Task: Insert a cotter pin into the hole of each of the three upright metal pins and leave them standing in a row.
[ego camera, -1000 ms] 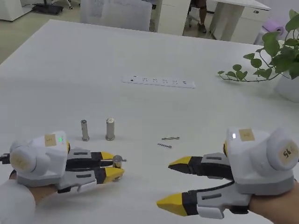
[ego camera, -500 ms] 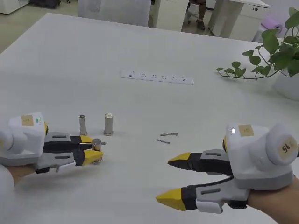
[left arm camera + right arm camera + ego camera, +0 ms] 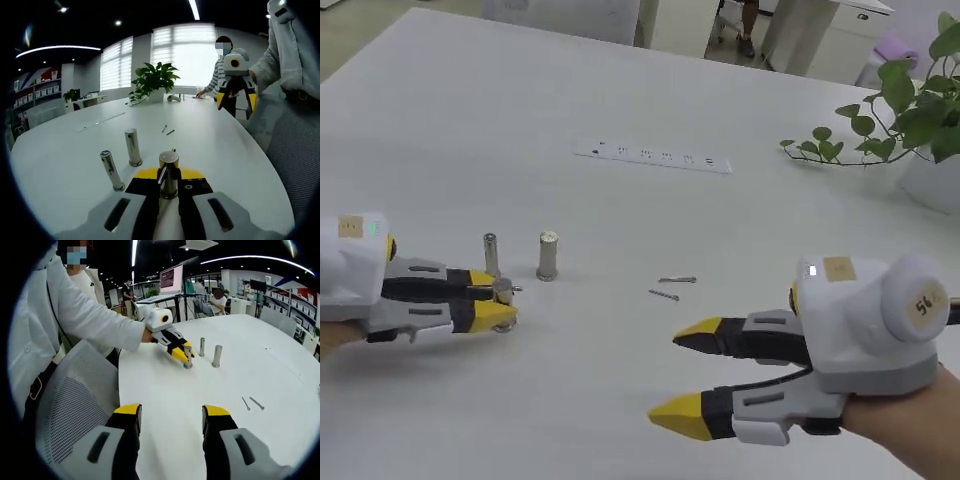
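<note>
Head view gives us the left tongs (image 3: pixel 506 303) clamped around a metal pin (image 3: pixel 503 292) that stands upright on the bench (image 3: pixel 620 100). A cotter pin (image 3: pixel 163 172) looks to be through its head. It sits just at 7 o'clock of the thin upright pin (image 3: pixel 490 252), with the thicker upright pin (image 3: pixel 547 256) beside that. Our right tongs (image 3: pixel 663 375) gape wide, holding nothing. Two loose cotter pins (image 3: pixel 677 280) lie flat at their 12 o'clock, long axes roughly 9-to-3, so we judge the right hand nearer.
</note>
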Action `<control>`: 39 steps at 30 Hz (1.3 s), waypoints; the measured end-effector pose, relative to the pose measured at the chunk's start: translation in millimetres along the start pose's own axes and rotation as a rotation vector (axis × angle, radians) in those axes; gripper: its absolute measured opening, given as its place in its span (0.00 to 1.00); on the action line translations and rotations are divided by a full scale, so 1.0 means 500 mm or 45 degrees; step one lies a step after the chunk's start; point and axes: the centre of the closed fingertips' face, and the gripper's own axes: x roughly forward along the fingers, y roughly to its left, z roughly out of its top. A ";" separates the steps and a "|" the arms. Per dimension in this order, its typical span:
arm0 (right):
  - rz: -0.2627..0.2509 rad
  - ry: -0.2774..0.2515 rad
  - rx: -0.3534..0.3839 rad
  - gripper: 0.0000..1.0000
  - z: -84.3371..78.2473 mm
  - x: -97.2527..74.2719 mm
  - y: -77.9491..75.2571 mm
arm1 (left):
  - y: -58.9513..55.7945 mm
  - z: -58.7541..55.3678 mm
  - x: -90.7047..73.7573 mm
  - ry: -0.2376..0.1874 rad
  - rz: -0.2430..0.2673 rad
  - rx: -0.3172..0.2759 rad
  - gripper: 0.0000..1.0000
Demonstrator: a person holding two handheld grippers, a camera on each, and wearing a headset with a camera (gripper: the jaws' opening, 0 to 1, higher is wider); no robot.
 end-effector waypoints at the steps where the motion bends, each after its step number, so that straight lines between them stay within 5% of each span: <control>1: 0.000 0.001 -0.001 0.51 0.000 0.000 0.000 | 0.000 0.000 0.000 0.001 -0.004 0.006 0.10; 11: 0.004 0.010 -0.007 0.51 -0.001 0.005 0.000 | -0.007 -0.001 -0.004 0.014 -0.063 0.014 0.11; 15: 0.001 0.012 -0.008 0.51 -0.002 0.004 -0.001 | -0.011 -0.003 -0.003 0.025 -0.069 -0.040 0.17; 25: -0.002 0.020 -0.022 0.51 -0.004 0.004 -0.002 | -0.010 -0.001 -0.016 0.008 -0.030 -0.104 0.25; 33: -0.002 0.014 -0.019 0.51 -0.007 0.004 -0.001 | 0.002 0.017 -0.057 -0.069 0.043 -0.187 0.29; 39: -0.001 0.005 -0.014 0.51 -0.009 0.004 0.000 | 0.024 0.050 -0.095 -0.180 0.103 -0.274 0.29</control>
